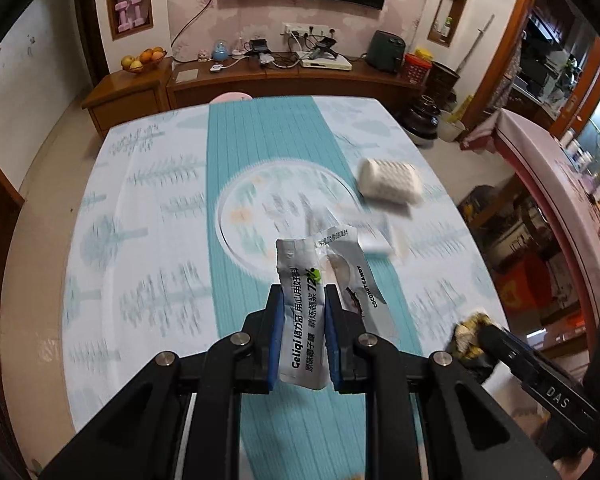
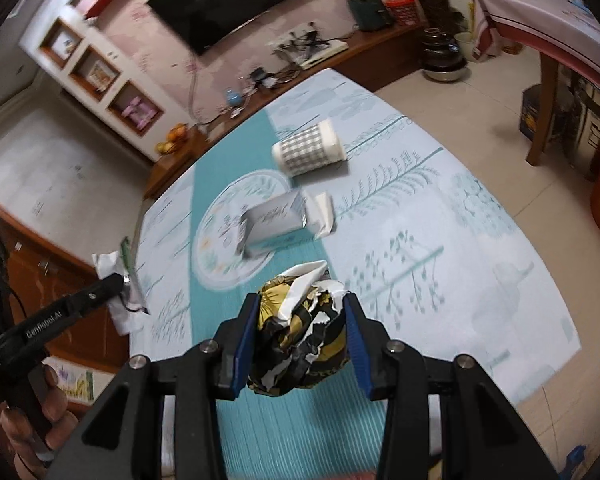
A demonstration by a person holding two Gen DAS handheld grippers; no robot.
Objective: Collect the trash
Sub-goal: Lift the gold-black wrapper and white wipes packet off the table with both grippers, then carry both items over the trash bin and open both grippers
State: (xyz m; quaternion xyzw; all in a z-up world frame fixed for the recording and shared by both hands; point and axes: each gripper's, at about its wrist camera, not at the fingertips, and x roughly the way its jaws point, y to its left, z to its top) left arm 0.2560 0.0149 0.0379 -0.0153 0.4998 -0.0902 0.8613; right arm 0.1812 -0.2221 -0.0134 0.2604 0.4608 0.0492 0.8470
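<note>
My left gripper [image 1: 303, 294] is shut on a silver candy wrapper [image 1: 305, 312] and holds it above the table [image 1: 140, 208]. My right gripper [image 2: 300, 304] is shut on a crumpled black, gold and white paper ball [image 2: 300, 332]; it also shows at the right of the left wrist view [image 1: 470, 334]. The left gripper and its wrapper [image 2: 118, 280] show at the left of the right wrist view. A small white carton [image 2: 276, 226] and a checked paper cup [image 2: 308, 152] on its side lie on the table ahead.
The table has a teal and white leaf-print cover [image 2: 440, 240]. A wooden TV cabinet [image 1: 284, 80] with a fruit bowl [image 1: 142, 60] stands beyond it. A second table [image 2: 548, 20] stands at the right, with pots [image 2: 442, 56] on the tiled floor.
</note>
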